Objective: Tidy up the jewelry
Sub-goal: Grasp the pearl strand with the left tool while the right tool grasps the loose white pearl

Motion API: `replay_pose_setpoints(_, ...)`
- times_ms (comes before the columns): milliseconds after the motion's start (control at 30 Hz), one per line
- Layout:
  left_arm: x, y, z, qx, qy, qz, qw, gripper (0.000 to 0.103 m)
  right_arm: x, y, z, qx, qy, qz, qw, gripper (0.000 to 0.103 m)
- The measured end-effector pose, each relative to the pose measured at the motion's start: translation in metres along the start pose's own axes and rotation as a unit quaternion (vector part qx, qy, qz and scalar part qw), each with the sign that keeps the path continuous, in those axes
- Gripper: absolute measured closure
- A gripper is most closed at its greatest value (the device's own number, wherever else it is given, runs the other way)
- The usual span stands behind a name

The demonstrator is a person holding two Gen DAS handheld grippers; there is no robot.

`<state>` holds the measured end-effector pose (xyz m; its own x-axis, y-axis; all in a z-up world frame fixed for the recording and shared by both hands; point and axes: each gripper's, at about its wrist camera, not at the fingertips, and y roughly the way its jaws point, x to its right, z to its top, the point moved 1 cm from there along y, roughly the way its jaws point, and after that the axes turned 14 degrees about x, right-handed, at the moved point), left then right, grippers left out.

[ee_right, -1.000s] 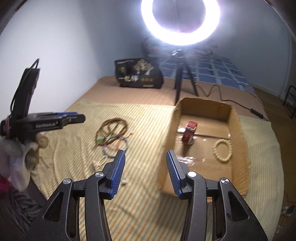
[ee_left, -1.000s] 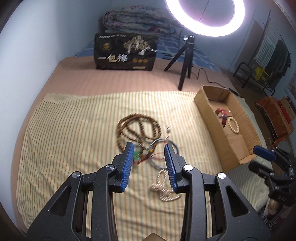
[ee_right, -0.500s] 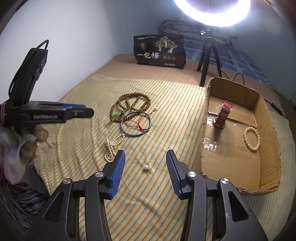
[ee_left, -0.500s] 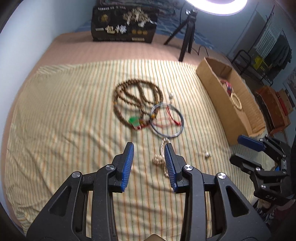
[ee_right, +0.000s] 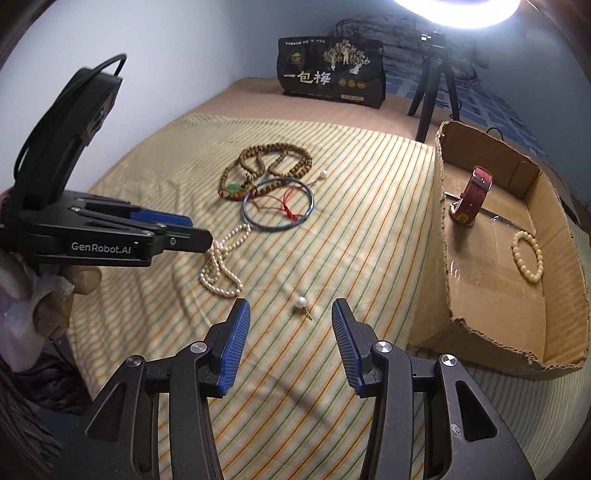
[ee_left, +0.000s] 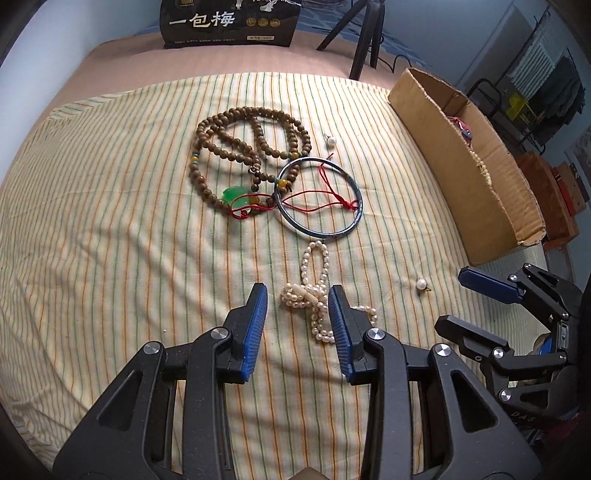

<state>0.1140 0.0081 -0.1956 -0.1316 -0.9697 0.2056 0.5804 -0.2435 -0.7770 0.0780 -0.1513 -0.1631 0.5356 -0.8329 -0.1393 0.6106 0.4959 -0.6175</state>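
Note:
A pearl necklace [ee_left: 314,291] [ee_right: 221,266] lies bunched on the striped cloth, and my left gripper [ee_left: 297,295] [ee_right: 199,232] hangs open just over it, one finger on each side. A loose pearl earring [ee_right: 300,302] [ee_left: 421,284] lies between the fingertips of my open right gripper [ee_right: 290,308] [ee_left: 452,297], which is above it. Farther back lie a wooden bead necklace [ee_left: 236,147], a blue bangle [ee_left: 319,195] with red cord, a green pendant [ee_left: 236,195] and a second pearl earring [ee_left: 331,141]. The cardboard box [ee_right: 447,240] holds a red watch [ee_right: 474,194] and a cream bracelet [ee_right: 527,256].
The striped cloth [ee_left: 110,221] covers a bed. At the back stand a black printed bag [ee_right: 330,74] and a tripod [ee_right: 430,88] under a ring light [ee_right: 458,11]. The box's wall rises just to the right of my right gripper.
Both grippers have come down toward the cloth and tilted downward. The left now straddles the pearl necklace and the right frames the loose pearl earring. Jaw widths look unchanged.

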Motion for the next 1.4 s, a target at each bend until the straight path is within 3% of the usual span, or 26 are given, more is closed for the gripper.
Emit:
replay_pose_setpoints(733, 0.01, 0.026, 0.002, -0.005, 0.023, 0.008, 0.9997, 0.069, 0.003, 0.033, -0.002, -0.015, -0.007, -0.013, 1.0, 0.064)
replay_pose_setpoints(867, 0.012, 0.025, -0.001, -0.004, 0.035, 0.008, 0.9994, 0.081, 0.002, 0.037, -0.005, -0.016, -0.015, -0.018, 1.0, 0.066)
replay_pose_setpoints(967, 0.014, 0.024, -0.003, -0.004, 0.038, 0.01, 0.9992, 0.09, 0.0, 0.037, -0.005, -0.017, -0.021, -0.017, 0.999, 0.077)
replay_pose_setpoints(1133, 0.013, 0.025, -0.001, -0.002, 0.032, 0.012, 0.9994, 0.093, -0.004, 0.038, -0.006, -0.019, -0.031, -0.015, 0.999, 0.094)
replay_pose_setpoints(1400, 0.01, 0.017, 0.002, 0.004, 0.021, 0.007, 0.9997, 0.094, -0.006, 0.034, -0.004, -0.014, -0.03, -0.016, 0.999, 0.097)
